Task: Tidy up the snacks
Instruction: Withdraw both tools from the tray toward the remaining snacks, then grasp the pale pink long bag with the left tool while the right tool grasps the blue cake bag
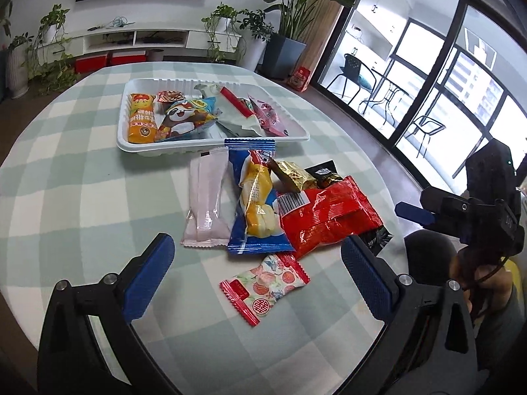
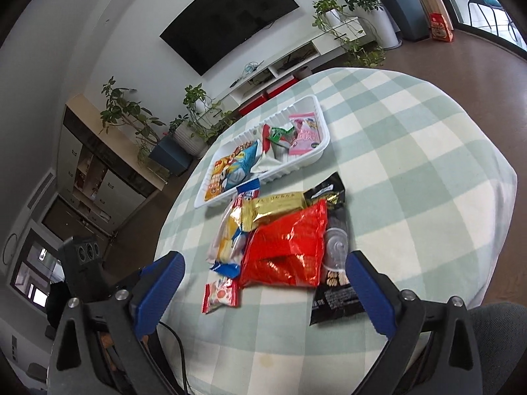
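Observation:
A white tray point(image 1: 131, 143) point(image 2: 324, 146) holding several snack packets sits at the far side of the checked table. In front of it lies a loose heap: a pale pink packet point(image 1: 206, 202), a blue packet point(image 1: 255, 204) point(image 2: 230, 265), a gold bar point(image 1: 291, 171) point(image 2: 273, 207), a red bag point(image 1: 329, 215) point(image 2: 286, 250), a black packet point(image 2: 334, 283) partly under the red bag, and a small floral candy packet point(image 1: 266, 283) point(image 2: 220, 295) nearest me. My left gripper point(image 1: 257, 278) hangs open just above the candy packet. My right gripper point(image 2: 263, 291) stands wide open in front of the red bag, holding nothing.
The table has a green and white checked cloth point(image 1: 82, 197) and a rounded edge. The right gripper's body point(image 1: 474, 207) shows at the right of the left wrist view, with a hand below it. Plants, a TV stand and glass doors lie beyond the table.

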The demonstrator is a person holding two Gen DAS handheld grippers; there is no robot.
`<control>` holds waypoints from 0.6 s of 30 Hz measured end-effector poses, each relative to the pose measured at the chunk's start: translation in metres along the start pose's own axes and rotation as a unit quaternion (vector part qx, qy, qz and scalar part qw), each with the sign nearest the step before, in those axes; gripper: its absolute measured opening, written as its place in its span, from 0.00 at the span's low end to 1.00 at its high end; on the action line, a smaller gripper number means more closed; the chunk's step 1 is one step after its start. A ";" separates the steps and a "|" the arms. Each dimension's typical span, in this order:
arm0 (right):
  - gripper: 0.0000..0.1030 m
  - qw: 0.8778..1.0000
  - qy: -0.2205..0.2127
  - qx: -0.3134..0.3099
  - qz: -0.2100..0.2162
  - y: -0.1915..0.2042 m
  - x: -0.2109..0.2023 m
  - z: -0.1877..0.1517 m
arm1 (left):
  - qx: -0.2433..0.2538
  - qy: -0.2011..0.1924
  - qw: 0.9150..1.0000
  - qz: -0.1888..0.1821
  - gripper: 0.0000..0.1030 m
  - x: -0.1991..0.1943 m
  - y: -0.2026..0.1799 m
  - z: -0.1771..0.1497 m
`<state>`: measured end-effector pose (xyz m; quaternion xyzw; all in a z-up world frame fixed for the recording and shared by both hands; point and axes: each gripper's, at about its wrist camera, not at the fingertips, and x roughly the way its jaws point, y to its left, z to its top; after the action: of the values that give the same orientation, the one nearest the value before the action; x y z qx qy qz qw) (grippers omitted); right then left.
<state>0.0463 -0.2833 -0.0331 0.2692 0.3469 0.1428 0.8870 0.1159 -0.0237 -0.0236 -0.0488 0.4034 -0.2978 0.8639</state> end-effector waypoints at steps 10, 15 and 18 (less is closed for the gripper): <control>0.97 1.000 0.009 -0.009 -0.002 0.000 0.006 -0.012 | -0.007 0.004 1.000 0.018 0.99 0.010 0.018 0.017; 0.97 1.000 0.010 -0.017 -0.002 0.003 0.008 -0.014 | -0.006 0.017 0.999 0.031 0.91 0.024 0.028 0.035; 0.97 1.000 0.011 -0.020 -0.003 0.004 0.008 -0.015 | 0.003 0.034 0.999 0.037 0.79 0.037 0.030 0.044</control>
<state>0.0418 -0.2712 -0.0445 0.2489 0.3545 0.1500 0.8887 0.1802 -0.0260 -0.0286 -0.0216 0.4329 -0.2680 0.8604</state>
